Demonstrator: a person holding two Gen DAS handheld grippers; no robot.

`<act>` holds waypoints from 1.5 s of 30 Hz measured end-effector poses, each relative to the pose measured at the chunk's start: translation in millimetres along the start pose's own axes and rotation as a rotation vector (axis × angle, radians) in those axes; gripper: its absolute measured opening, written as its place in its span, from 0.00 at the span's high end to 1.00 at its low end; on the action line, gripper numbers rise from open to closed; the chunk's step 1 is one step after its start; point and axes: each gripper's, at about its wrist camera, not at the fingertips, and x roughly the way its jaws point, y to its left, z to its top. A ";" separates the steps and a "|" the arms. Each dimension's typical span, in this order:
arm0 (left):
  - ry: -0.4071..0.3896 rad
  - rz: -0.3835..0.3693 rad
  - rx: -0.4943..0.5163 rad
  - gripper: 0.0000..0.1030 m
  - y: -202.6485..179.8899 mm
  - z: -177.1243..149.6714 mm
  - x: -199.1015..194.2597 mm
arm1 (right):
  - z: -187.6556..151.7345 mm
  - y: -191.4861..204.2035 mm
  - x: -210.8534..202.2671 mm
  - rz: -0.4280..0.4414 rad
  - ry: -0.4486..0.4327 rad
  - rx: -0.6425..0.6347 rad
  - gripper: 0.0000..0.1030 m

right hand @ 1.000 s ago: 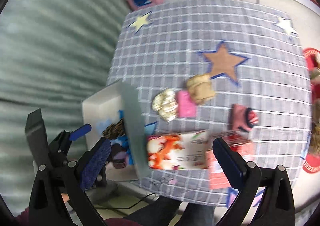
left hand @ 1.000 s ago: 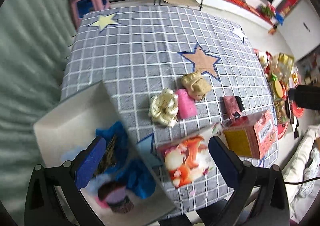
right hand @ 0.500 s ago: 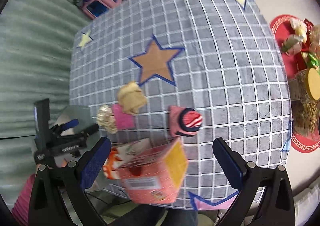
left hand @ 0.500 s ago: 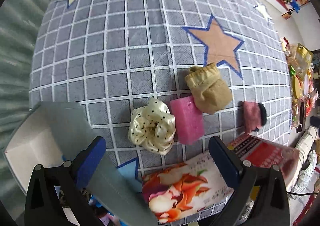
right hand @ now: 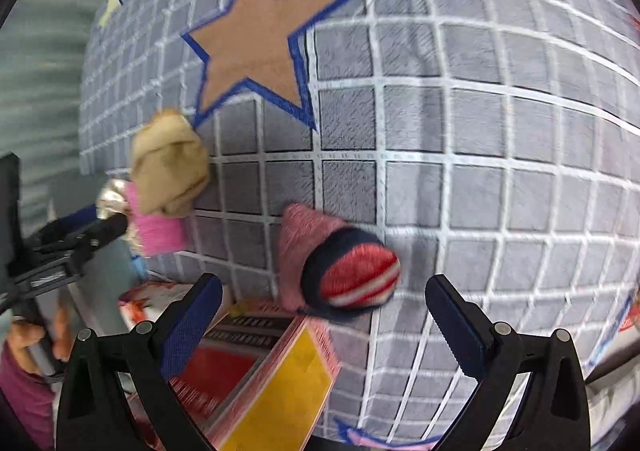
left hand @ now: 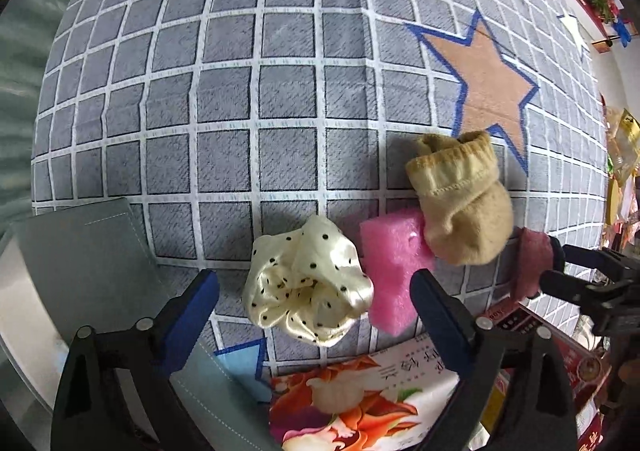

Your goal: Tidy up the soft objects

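Cream polka-dot satin scrunchie [left hand: 306,283] now between left gripper [left hand: 314,297] pads, jaws wide but closing, untouched, far nearer than a second ago. Pink foam block [left hand: 390,263] at three o'clock. Right gripper [right hand: 322,301] wide, dropped over striped rolled sock [right hand: 348,275].

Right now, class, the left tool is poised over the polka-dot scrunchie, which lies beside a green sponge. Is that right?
Not quite: the sponge is pink, not green. The left wrist view shows it touching the polka-dot scrunchie, which sits between the closing jaws of the left tool, not yet gripped.
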 end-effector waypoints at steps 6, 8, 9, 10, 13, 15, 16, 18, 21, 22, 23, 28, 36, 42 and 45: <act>0.032 0.022 -0.034 0.20 0.9 1.3 17.2 | 6.6 8.8 26.8 -0.087 0.032 -0.075 0.00; 0.035 0.015 -0.041 0.20 2.4 1.4 18.5 | 5.8 19.5 31.3 -0.150 0.034 -0.133 0.00; 0.035 0.014 -0.037 0.20 4.2 0.5 20.6 | 5.1 23.6 34.0 -0.179 0.039 -0.150 0.00; 0.035 0.014 -0.030 0.20 7.1 -0.3 22.6 | 3.2 28.8 37.6 -0.220 0.042 -0.171 0.00; 0.038 0.001 -0.024 0.24 5.4 3.1 25.8 | -4.2 45.8 50.9 -0.335 0.054 -0.245 0.00; 0.034 -0.023 -0.026 0.30 5.1 9.1 25.0 | -8.5 54.2 56.4 -0.378 0.056 -0.290 0.00; 0.033 -0.040 -0.027 0.38 4.7 9.8 23.4 | -8.9 53.8 55.8 -0.371 0.051 -0.287 0.00; 0.021 -0.079 -0.024 0.54 0.1 5.8 15.1 | -10.1 50.3 50.9 -0.333 0.034 -0.266 0.00; -0.013 -0.058 0.003 0.71 -8.1 0.8 6.8 | -12.3 40.0 44.9 -0.308 0.025 -0.227 0.00; -0.024 -0.046 0.009 0.79 -9.6 0.3 4.2 | -13.8 35.1 42.2 -0.305 0.020 -0.218 0.03; -0.039 -0.042 0.006 0.80 -9.5 -0.6 1.0 | -16.7 31.0 38.0 -0.312 0.003 -0.216 0.12; -0.150 -0.031 -0.027 0.80 -6.5 -5.0 -30.9 | -32.7 25.1 14.3 -0.298 -0.068 -0.235 0.47; -0.308 -0.050 0.093 0.80 -49.2 -8.5 -94.1 | -42.6 -5.4 -43.6 -0.154 -0.194 -0.086 0.47; -0.372 -0.072 0.233 0.80 -100.0 -17.3 -116.9 | -62.7 -29.0 -89.0 -0.125 -0.283 -0.013 0.47; -0.394 -0.085 0.306 0.80 -126.0 -30.4 -124.8 | -70.6 -20.4 -101.6 -0.121 -0.323 0.022 0.47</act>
